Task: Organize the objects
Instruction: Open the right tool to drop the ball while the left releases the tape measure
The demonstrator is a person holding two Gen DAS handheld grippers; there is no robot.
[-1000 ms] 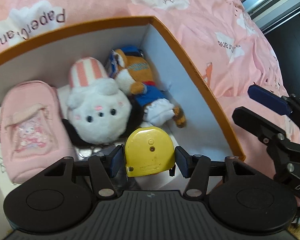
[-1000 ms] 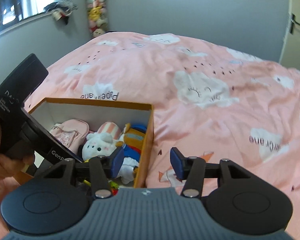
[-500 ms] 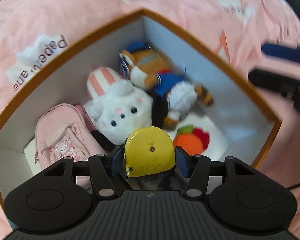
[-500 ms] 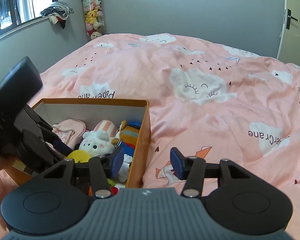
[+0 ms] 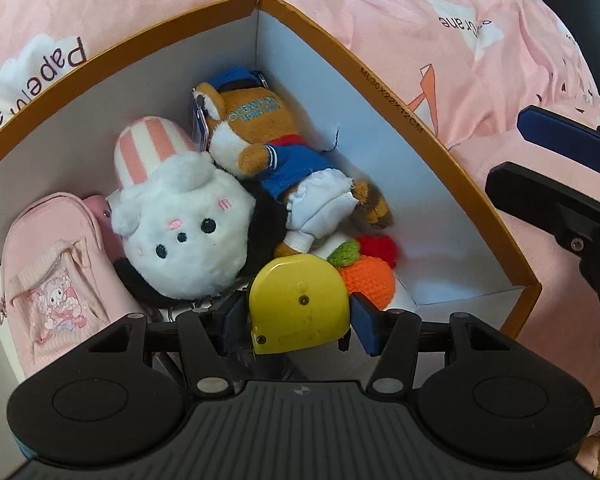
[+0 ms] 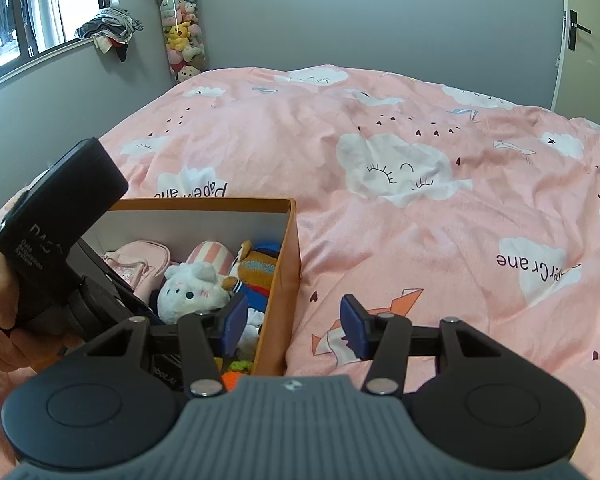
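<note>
My left gripper [image 5: 296, 316] holds a yellow tape measure [image 5: 298, 304] between its blue pads, over the near end of an orange-rimmed box [image 5: 412, 124]. In the box lie a white bunny plush [image 5: 180, 224], a fox plush in blue [image 5: 276, 148], a pink pouch [image 5: 56, 268] and an orange and red knitted fruit [image 5: 370, 276]. My right gripper [image 6: 294, 322] is open and empty, above the box's right wall [image 6: 282, 280] and the bedspread. The left gripper's body [image 6: 56, 240] hides the box's near left part in the right wrist view.
The box sits on a pink cloud-print bedspread [image 6: 420, 168]. The right gripper's fingers [image 5: 556, 176] reach in beside the box's right side in the left wrist view. A grey wall, a window and a hanging tube of plush toys [image 6: 180, 28] stand beyond the bed.
My left gripper has swung over the box with the tape measure, bringing the knitted fruit and near corner into view. The right gripper has tilted up slightly and stays open.
</note>
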